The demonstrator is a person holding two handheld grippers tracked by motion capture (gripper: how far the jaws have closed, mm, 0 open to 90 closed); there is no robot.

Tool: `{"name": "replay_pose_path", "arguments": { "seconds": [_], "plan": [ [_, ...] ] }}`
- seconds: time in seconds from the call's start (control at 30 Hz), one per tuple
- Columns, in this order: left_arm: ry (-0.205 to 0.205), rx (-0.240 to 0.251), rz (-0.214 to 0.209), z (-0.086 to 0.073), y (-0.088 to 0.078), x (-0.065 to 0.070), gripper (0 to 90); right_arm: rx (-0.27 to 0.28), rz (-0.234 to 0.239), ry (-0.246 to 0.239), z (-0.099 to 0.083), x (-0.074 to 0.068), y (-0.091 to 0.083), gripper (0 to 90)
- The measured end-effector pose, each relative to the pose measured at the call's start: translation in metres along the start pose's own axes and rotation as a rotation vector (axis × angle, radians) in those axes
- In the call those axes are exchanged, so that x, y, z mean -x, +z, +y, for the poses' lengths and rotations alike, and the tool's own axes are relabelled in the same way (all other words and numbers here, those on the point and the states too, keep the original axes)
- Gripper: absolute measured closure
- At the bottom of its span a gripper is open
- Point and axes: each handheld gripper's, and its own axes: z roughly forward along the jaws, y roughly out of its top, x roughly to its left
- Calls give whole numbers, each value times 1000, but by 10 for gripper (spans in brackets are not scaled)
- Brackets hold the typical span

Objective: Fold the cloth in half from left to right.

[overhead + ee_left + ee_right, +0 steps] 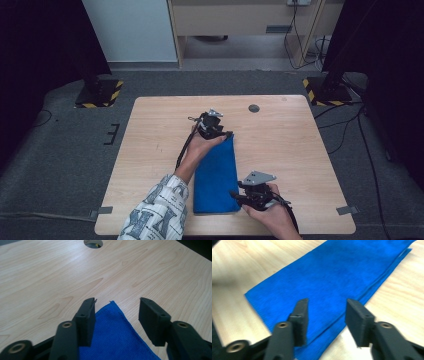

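A blue cloth (pixel 216 176) lies folded into a long strip on the wooden table (pixel 150 130), running from the middle toward the near edge. My left gripper (pixel 227 135) sits at the strip's far end, jaws apart, with the cloth's corner (pixel 111 322) lying flat between and below them, not pinched. My right gripper (pixel 234 194) is at the strip's near right corner, jaws likewise apart above the cloth (pixel 329 277), gripping nothing. In the right gripper view (pixel 327 305) the folded layers show along the cloth's edge.
A round cable hole (pixel 254 108) is set in the table near its far edge, also visible as a hole (pixel 93 243) in the left gripper view. Bare wood lies left and right of the cloth. Black stands with hazard-striped bases (pixel 100 93) flank the table on the floor.
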Motion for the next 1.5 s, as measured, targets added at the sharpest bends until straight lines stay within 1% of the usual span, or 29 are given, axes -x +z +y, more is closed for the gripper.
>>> {"name": "replay_pose_path", "arguments": {
  "seconds": [0.03, 0.1, 0.13, 0.2, 0.27, 0.3, 0.43, 0.5, 0.57, 0.63, 0.67, 0.8, 0.83, 0.9, 1.03, 1.1, 1.17, 1.23, 1.3, 1.37, 1.43, 1.5],
  "plan": [
    [21, 0, 12, -1, -5, -1, 395, -2, -1, 0, 2, 2, 2, 435],
    [41, 9, 25, -4, -11, -4, 346, 6, -6, -1, 5, 7, 7, 406],
    [46, 13, 28, -5, -15, -7, 324, 12, -15, 0, 7, 10, 9, 384],
    [54, 6, 31, -8, -19, -11, 281, 26, -21, 11, 12, 17, 15, 346],
    [55, 10, 38, -11, -23, -16, 247, 30, -23, 23, 17, 22, 20, 322],
    [48, 14, 40, -12, -25, -18, 228, 33, -27, 20, 19, 25, 22, 309],
    [41, 18, 56, -18, -31, -24, 160, 37, -33, 40, 29, 35, 33, 265],
    [35, 23, 51, -22, -33, -26, 124, 34, -34, 46, 34, 39, 38, 241],
    [36, 19, 45, -26, -34, -28, 104, 34, -39, 52, 37, 43, 43, 222],
    [40, 12, 41, -30, -35, -29, 95, 25, -44, 67, 41, 47, 48, 200],
    [38, 13, 48, -32, -36, -31, 89, 23, -46, 72, 43, 49, 50, 195],
    [28, 18, 58, -38, -39, -36, 88, 11, -51, 65, 49, 54, 59, 166],
    [25, 19, 55, -39, -40, -37, 88, 9, -54, 68, 50, 55, 60, 166],
    [31, 6, 60, -40, -41, -39, 88, 5, -56, 73, 53, 59, 64, 150],
    [27, 16, 77, -43, -45, -43, 89, -7, -74, 66, 59, 68, 70, 137],
    [33, 13, 86, -45, -45, -44, 92, -11, -81, 48, 62, 73, 73, 140],
    [51, 6, 108, -46, -45, -46, 122, -16, -92, 40, 66, 78, 76, 170],
    [58, 2, 119, -47, -44, -49, 132, -26, -101, 38, 70, 82, 79, 178],
    [54, 6, 125, -49, -43, -51, 131, -25, -111, 35, 74, 87, 82, 191],
    [67, 5, 133, -49, -43, -52, 128, -20, -117, 35, 78, 92, 84, 198],
    [65, 12, 129, -49, -44, -52, 127, -21, -123, 32, 83, 96, 86, 217],
    [53, 26, 121, -48, -46, -53, 125, -24, -127, 33, 87, 98, 89, 228]
  ]
}}
